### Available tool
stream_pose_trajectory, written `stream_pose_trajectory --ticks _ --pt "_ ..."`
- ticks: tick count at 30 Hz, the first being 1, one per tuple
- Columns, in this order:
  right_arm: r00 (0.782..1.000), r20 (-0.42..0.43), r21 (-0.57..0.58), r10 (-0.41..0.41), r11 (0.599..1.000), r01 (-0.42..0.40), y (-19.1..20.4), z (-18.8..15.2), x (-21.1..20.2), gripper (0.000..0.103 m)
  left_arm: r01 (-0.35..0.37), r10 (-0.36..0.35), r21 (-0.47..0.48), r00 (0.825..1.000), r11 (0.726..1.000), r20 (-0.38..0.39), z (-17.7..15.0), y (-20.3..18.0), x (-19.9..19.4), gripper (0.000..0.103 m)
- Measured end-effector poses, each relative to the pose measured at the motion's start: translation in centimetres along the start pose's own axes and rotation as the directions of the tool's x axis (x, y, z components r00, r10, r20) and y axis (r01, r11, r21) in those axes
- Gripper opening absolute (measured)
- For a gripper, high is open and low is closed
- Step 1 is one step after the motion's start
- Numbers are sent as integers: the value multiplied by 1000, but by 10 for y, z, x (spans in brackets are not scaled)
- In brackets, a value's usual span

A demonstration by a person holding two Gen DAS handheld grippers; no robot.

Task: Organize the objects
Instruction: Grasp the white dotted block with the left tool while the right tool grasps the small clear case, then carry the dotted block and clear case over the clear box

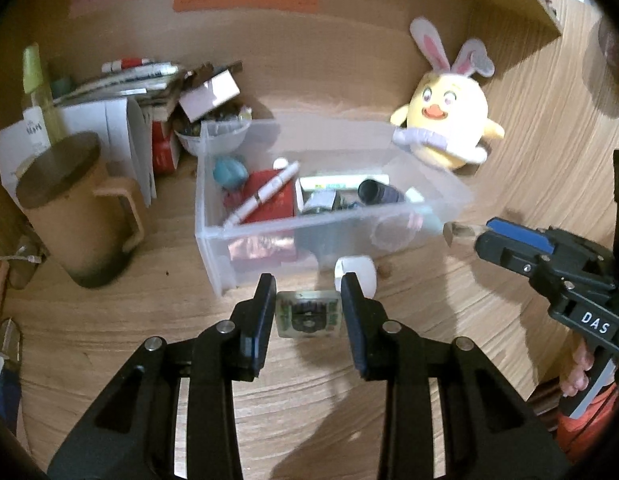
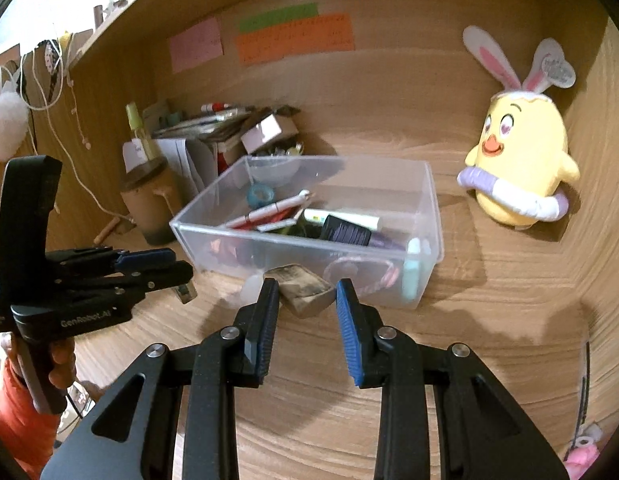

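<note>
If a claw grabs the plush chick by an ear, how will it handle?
The plush chick looks soft and stuffed, so probably light for its bulk and not fragile. Its ears look thin and floppy, so the body would likely dangle and swing. It stands in the corner on a rounded base, so a push would probably tip it rather than slide it.

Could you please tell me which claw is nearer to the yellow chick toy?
Right. The right claw sits by the clear bin's corner on the chick toy's side; the left claw is further along the bin's front.
</note>
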State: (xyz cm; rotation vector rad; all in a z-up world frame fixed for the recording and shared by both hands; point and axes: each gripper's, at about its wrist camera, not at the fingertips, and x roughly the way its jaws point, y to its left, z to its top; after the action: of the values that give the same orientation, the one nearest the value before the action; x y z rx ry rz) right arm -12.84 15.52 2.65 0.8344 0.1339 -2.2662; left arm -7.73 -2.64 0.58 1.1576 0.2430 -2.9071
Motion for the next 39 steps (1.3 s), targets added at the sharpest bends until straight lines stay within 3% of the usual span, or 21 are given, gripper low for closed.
stream_pose_trajectory --ticks 11,20,29,39 --pt "998 58 10 -15 1000 15 -7 20 -7 24 -1 5 -34 994 999 107 32 8 -24 33" --pt "997 77 30 -16 999 14 -9 31 3 23 -3 11 -61 991 998 134 55 15 -19 33" --pt "994 95 44 -48 998 44 -17 53 20 23 -9 18 -82 994 997 110 66 19 2 33" --pt "1000 6 66 -30 997 30 -31 55 67 23 -16 20 -106 999 994 32 69 24 42 33"
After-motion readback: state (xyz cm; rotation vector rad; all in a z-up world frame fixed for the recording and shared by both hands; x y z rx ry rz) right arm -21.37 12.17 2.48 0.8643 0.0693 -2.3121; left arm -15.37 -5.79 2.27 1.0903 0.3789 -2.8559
